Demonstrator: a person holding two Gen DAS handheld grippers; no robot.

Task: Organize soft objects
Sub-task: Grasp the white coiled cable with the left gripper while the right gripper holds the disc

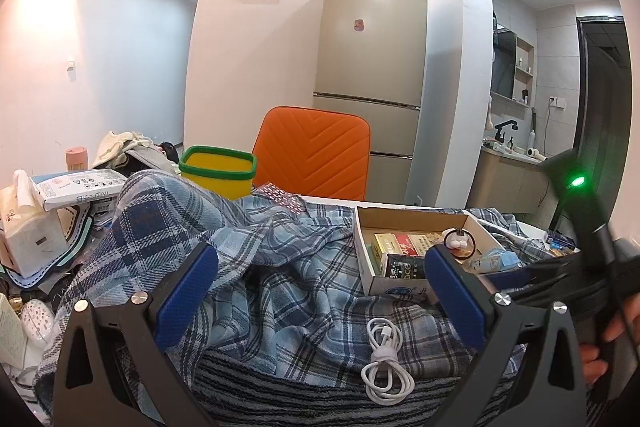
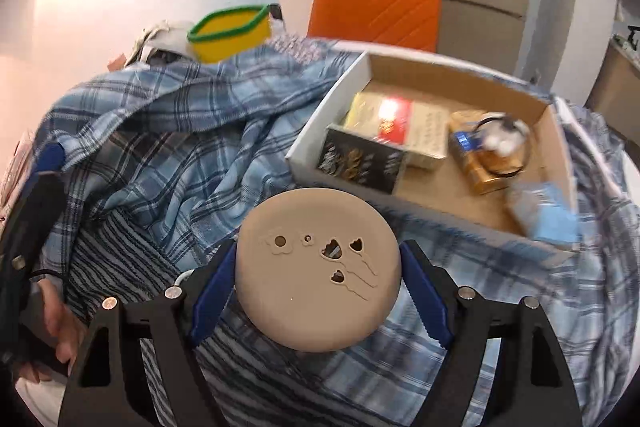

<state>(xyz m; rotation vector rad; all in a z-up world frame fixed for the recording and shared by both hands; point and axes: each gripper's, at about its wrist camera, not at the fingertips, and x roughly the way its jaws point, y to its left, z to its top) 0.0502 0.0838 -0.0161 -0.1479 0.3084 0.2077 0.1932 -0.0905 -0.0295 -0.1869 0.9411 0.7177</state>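
A blue plaid cloth lies crumpled over the table, with a grey striped towel under its near edge; both also show in the right wrist view, the cloth and the towel. My left gripper is open and empty above the cloth. My right gripper is shut on a round beige container with small cut-out holes, held above the cloth just in front of a cardboard box. The right gripper also shows at the right edge of the left wrist view.
The cardboard box holds several small packets and a hair tie. A coiled white cable lies on the cloth. A yellow bin with a green rim, an orange chair, tissue packs and clutter stand left. A fridge stands behind.
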